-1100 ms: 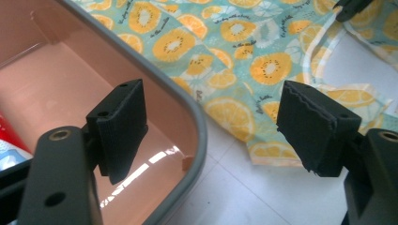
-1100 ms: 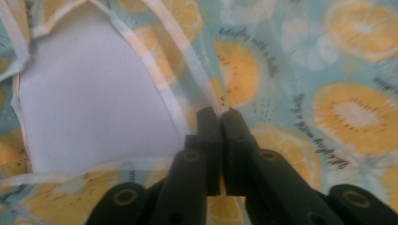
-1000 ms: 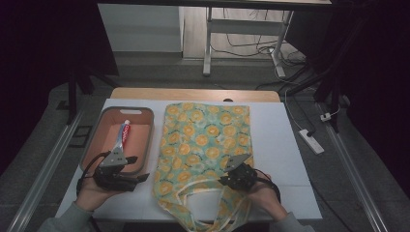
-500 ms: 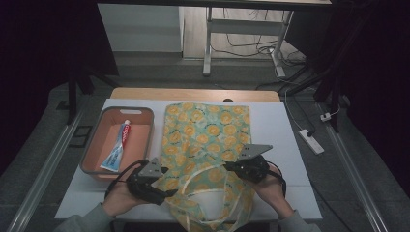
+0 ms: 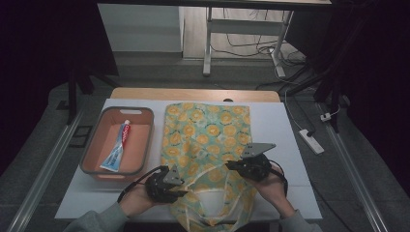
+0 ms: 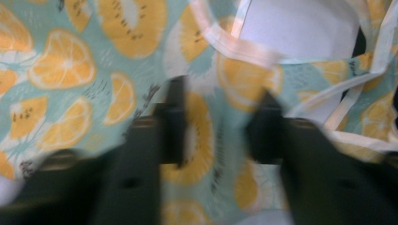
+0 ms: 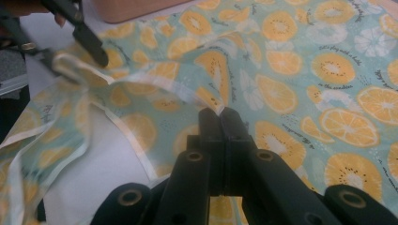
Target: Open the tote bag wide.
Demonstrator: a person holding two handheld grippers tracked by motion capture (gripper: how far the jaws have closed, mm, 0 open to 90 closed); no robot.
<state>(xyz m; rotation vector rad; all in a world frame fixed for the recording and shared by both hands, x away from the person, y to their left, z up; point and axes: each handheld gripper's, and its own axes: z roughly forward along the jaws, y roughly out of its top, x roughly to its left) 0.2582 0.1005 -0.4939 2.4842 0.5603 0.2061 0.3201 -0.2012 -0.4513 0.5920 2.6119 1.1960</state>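
A tote bag (image 5: 208, 130) printed with orange slices lies flat on the white table (image 5: 285, 145), its mouth and handles (image 5: 212, 217) at the near edge. My right gripper (image 5: 231, 166) is shut on a pinch of the bag's top layer (image 7: 213, 101) and holds it raised a little, as the right gripper view (image 7: 220, 112) shows. My left gripper (image 5: 183, 189) is at the near left part of the bag. Its jaws have just been closing. In the blurred left gripper view (image 6: 218, 122) they still stand apart with printed fabric (image 6: 202, 117) between them.
An orange tray (image 5: 87, 150) stands left of the bag with a toothpaste tube (image 5: 118, 147) lying in it. A white power strip (image 5: 311, 141) lies off the table's right side. A desk frame (image 5: 208, 43) and cables are beyond the far edge.
My left gripper has moved from the tray's near end rightward onto the bag's near left part. The right gripper has lifted slightly with the fabric, raising the bag's mouth.
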